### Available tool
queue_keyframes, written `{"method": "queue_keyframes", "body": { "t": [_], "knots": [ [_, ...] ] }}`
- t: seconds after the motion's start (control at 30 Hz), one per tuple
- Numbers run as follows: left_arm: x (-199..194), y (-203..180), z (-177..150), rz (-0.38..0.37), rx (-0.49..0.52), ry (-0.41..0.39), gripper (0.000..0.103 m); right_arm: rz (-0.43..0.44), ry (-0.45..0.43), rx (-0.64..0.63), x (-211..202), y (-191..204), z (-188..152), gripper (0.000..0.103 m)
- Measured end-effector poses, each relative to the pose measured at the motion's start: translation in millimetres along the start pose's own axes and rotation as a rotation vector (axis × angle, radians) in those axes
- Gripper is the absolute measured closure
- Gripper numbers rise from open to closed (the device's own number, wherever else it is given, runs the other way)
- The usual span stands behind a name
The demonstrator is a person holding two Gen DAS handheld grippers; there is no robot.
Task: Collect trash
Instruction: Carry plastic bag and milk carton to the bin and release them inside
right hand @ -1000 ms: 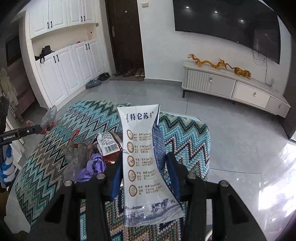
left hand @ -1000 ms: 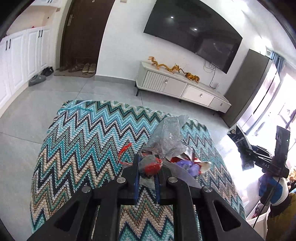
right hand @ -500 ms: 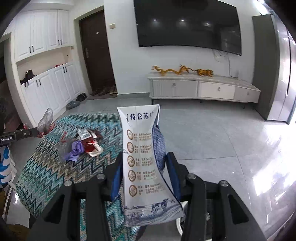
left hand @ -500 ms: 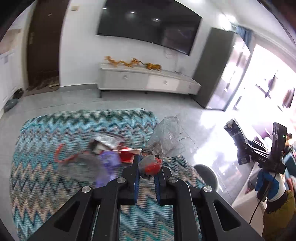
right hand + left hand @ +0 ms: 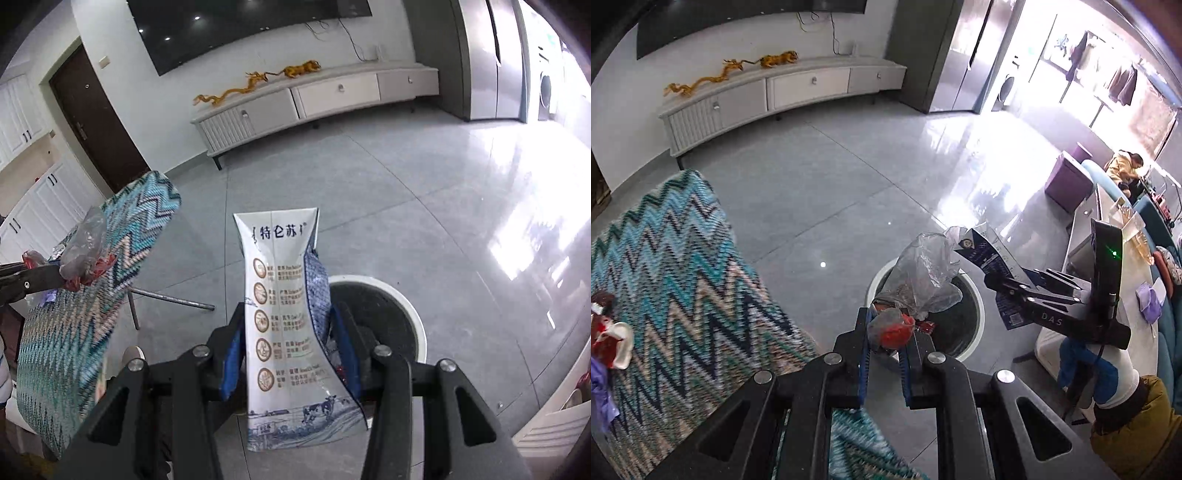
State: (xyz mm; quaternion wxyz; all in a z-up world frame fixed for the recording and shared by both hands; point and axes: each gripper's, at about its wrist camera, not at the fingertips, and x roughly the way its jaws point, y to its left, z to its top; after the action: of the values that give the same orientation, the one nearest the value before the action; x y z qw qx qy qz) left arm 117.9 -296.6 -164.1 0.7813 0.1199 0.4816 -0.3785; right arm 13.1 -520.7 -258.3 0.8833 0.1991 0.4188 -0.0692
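Note:
My left gripper (image 5: 884, 345) is shut on a crumpled clear plastic bag with red scraps (image 5: 916, 280) and holds it above the round white-rimmed trash bin (image 5: 973, 295) on the floor. My right gripper (image 5: 288, 347) is shut on a flattened white and blue milk carton (image 5: 284, 314), held over the same bin (image 5: 410, 314). In the left wrist view the right gripper (image 5: 1015, 284) with the carton (image 5: 990, 254) hangs over the bin's right side. In the right wrist view the left gripper's bag (image 5: 85, 247) shows at the far left.
A table with a zigzag teal cloth (image 5: 672, 280) stands left of the bin, with red, white and purple trash (image 5: 605, 343) left on it. A white TV cabinet (image 5: 775, 92) lines the far wall. A white side table (image 5: 1108, 258) stands right.
Both grippers have swung right, away from the table, and now hang over the trash bin with the bag and the carton still in them.

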Motion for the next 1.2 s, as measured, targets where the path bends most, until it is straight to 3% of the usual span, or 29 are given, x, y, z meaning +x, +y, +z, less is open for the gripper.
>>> {"method": "queue_keyframes", "body": {
  "t": [0.2,0.47,0.5,0.57,0.67,0.73,0.97,1.1,1.2],
  "knots": [
    [70.1,-23.0,16.2,-0.009,-0.008,0.099,0.089,-0.001,0.08,0.095,54.2,-40.0,-18.7,0.06],
    [121.5,-33.1,22.7,-0.036,-0.056,0.166,0.087,-0.008,0.137,0.151,99.8,-63.8,-28.7,0.059],
    [126.2,-33.8,21.9,-0.047,-0.065,0.175,0.084,-0.01,0.14,0.157,102.3,-66.7,-29.9,0.059],
    [136.2,-33.1,21.4,-0.052,-0.08,0.19,0.064,-0.011,0.156,0.163,108.8,-71.5,-32.1,0.059],
    [145.2,-32.6,21.1,-0.063,-0.09,0.192,0.054,-0.036,0.164,0.169,113.1,-79.4,-32.4,0.052],
    [148.4,-35.5,23.3,-0.063,-0.093,0.188,0.05,-0.043,0.162,0.179,111.4,-82.8,-32.7,0.048],
    [133.7,-35.4,24.0,-0.074,-0.093,0.165,0.049,-0.05,0.139,0.198,96.3,-84.2,-32.6,0.045],
    [108.0,-33.2,22.1,-0.072,-0.083,0.115,0.048,-0.021,0.105,0.19,79.8,-72.1,-28.3,0.045],
    [83.1,-27.2,19.2,-0.086,-0.097,0.076,0.04,-0.001,0.07,0.149,62.4,-53.3,-20.4,0.045]
  ]
}}
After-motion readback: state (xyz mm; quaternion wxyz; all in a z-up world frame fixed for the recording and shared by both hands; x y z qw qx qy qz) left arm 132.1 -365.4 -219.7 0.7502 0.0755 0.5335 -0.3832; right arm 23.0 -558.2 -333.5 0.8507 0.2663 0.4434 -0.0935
